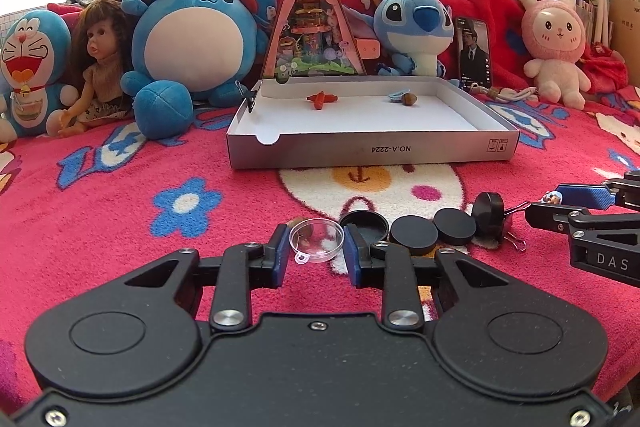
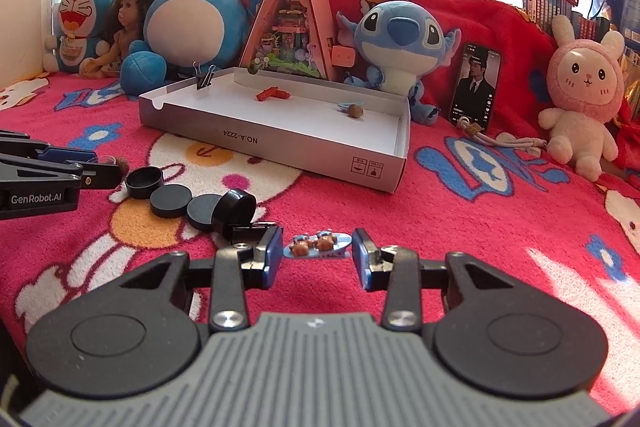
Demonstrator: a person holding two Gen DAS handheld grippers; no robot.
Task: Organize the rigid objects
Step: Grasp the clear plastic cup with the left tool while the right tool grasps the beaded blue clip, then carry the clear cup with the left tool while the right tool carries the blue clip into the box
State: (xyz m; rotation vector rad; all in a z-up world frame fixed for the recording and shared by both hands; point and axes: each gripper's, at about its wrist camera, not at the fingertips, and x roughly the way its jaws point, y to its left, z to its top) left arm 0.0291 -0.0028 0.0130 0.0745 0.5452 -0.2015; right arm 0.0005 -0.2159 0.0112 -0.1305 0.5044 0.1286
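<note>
Red cartoon blanket (image 1: 120, 195) under white box (image 1: 372, 147). Left hand-held gripper (image 1: 316, 247) fingers flank clear dome (image 1: 316, 233), possibly touching. Right hand-held gripper (image 2: 316, 255) wide around bear charm (image 2: 316, 245). Black discs (image 1: 414, 235) between.

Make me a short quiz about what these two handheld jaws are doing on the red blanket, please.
1. True or false: the left gripper has its jaws around a clear plastic dome.
2. Which lies between the right gripper jaws: A) a black lid, B) a small bear charm, C) a phone?
3. Name one thing already in the white box.

Key: 1 true. 2 B. 3 the red toy piece.
</note>
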